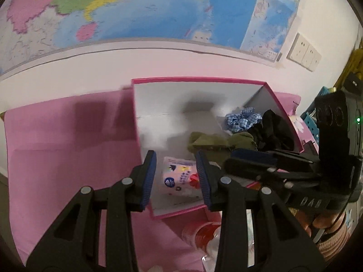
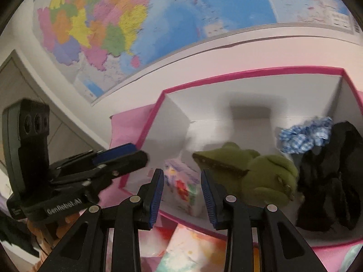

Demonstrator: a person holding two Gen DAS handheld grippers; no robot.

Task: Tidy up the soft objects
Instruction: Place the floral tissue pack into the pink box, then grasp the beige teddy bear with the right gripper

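A pink-edged white box (image 1: 199, 81) (image 2: 249, 72) stands on a pink cloth (image 1: 68, 149). Inside lie a tissue pack (image 1: 179, 176) (image 2: 181, 181), a green plush frog (image 1: 217, 141) (image 2: 261, 170), a blue checked scrunchie (image 1: 242, 119) (image 2: 304, 136) and black fabric (image 1: 274, 129) (image 2: 333, 181). My left gripper (image 1: 175, 178) is open and empty above the box's near edge, over the tissue pack. My right gripper (image 2: 182, 196) is open and empty at the box's front wall. Each gripper shows in the other's view: the right one (image 1: 249, 158) and the left one (image 2: 122, 156).
A map (image 1: 147, 6) (image 2: 158, 22) hangs on the wall behind the box. Wall sockets (image 1: 304, 52) sit at the right. Colourful soft packs (image 1: 204, 235) (image 2: 192, 249) lie in front of the box. A blue crate (image 1: 310, 117) stands at the far right.
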